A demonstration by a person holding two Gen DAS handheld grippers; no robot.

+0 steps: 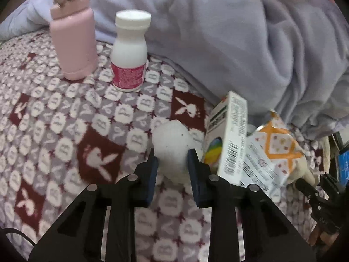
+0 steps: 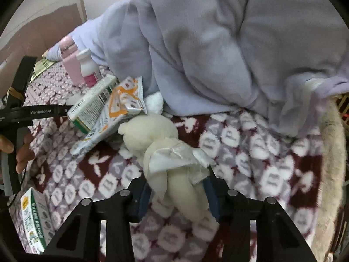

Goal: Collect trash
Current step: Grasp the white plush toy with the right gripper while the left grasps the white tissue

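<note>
A white crumpled wad [image 1: 171, 144] lies on the patterned bedspread [image 1: 65, 131], and my left gripper [image 1: 172, 156] is shut on it, both blue pads against its sides. A cream plush bear [image 2: 150, 137] in a white dress lies face down. My right gripper [image 2: 176, 182] is shut on its lower body and legs. Just right of the wad, a white carton [image 1: 229, 135] leans on an orange-and-white snack packet [image 1: 274, 150]. In the right wrist view the carton [image 2: 91, 104] and packet [image 2: 122, 109] lie beyond the bear's head.
A pink bottle [image 1: 73, 43] and a white bottle with a pink label [image 1: 129, 52] stand upright at the back. A lavender blanket [image 1: 240, 32] is heaped behind everything. Another green-and-white box [image 2: 35, 218] lies at lower left. A hand [image 2: 21, 152] holds the left gripper's handle.
</note>
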